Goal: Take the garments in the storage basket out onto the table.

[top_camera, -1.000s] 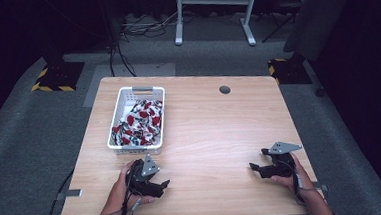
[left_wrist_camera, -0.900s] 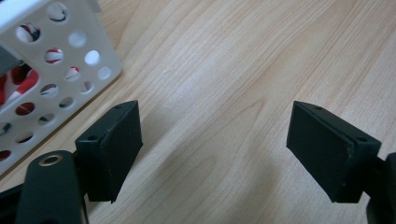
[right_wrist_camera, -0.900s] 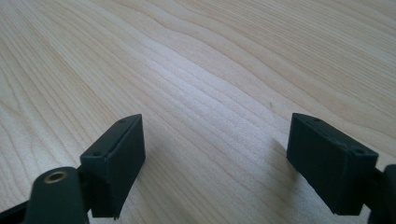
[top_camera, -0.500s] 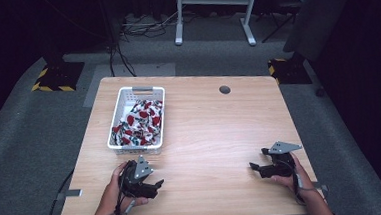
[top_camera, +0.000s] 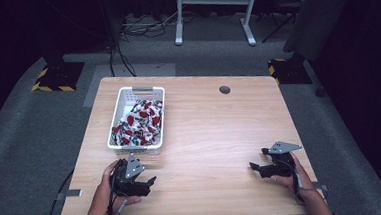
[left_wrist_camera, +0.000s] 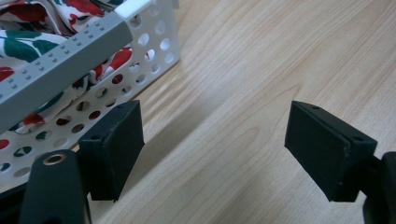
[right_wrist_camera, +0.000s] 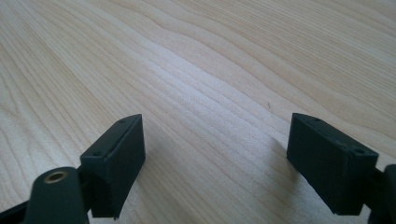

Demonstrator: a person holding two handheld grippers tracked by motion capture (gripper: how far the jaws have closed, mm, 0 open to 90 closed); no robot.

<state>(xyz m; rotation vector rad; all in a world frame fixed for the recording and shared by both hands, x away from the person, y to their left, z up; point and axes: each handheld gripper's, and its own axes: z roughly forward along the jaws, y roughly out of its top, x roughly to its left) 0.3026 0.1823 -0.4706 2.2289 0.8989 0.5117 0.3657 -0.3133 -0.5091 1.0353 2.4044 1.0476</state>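
Each claw is black, with two blocky, flat-faced jaws. The left claw [top_camera: 150,180] and the right claw [top_camera: 252,166] each carry a grey three-cornered plate on top. A brass-ringed hole marks one arm, small screw holes dot the jaws, and thin cables trail back past bare forearms.

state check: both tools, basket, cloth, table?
left tool: open, empty, resting on the table just in front of the basket
right tool: open, empty, low over bare wood
basket: upright, holding the cloth
cloth: crumpled inside the basket, not gripped
table: bare apart from the basket and tools
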